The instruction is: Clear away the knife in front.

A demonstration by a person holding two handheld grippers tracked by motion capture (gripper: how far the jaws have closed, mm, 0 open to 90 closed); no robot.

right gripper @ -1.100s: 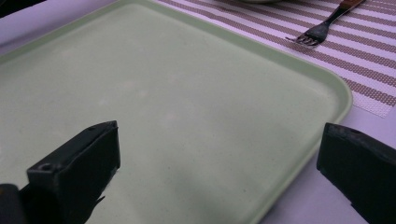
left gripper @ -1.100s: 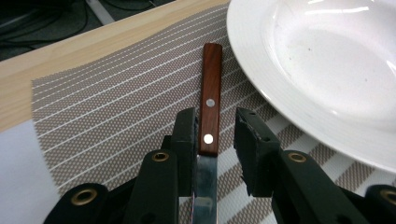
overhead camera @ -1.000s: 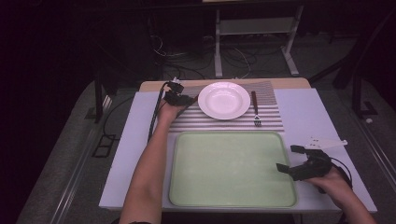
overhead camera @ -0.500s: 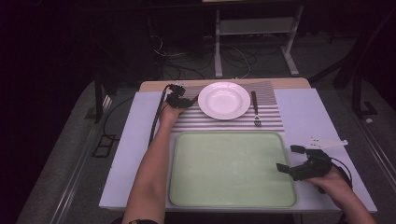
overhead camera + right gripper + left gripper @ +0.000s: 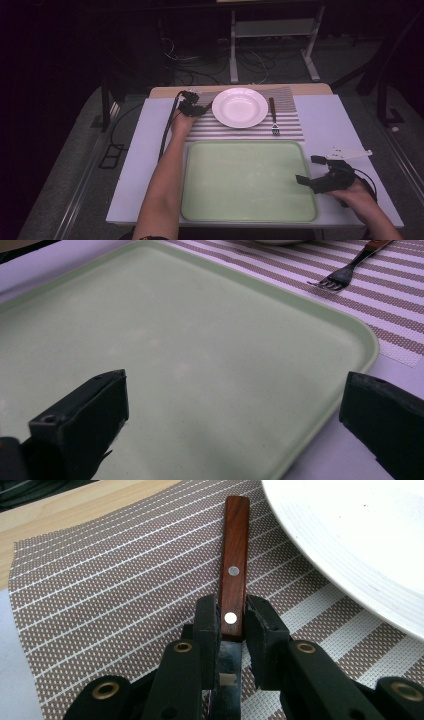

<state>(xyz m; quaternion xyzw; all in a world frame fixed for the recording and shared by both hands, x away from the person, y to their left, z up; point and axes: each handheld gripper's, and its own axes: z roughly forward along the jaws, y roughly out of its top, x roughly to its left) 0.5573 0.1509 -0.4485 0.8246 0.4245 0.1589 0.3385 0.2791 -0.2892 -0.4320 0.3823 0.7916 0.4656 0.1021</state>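
Currently the largest item, the green tray (image 5: 248, 180), lies bare at the near side of the table (image 5: 325, 120). Beyond it sits the striped mat (image 5: 240, 132), carrying the white plate (image 5: 239, 107) at its centre, a fork (image 5: 273, 116) to the plate's right, and a knife (image 5: 235, 565) to its left.

Left gripper (image 5: 192, 107): positioned at the mat's left part, beside the plate. Its jaws have just been closing, and the left gripper view shows them standing narrow on either side of the knife's wooden handle, near where the handle meets the blade. The pads appear to touch the handle; the knife rests flat on the mat, not yet lifted. Judgement: the grasp is almost or just complete, so lifting the knife and moving it toward the tray is the likely next step.

Right gripper (image 5: 320, 172): held above the tray's right rim, jaws wide apart and empty. Compared with a second ago, its place is unchanged.
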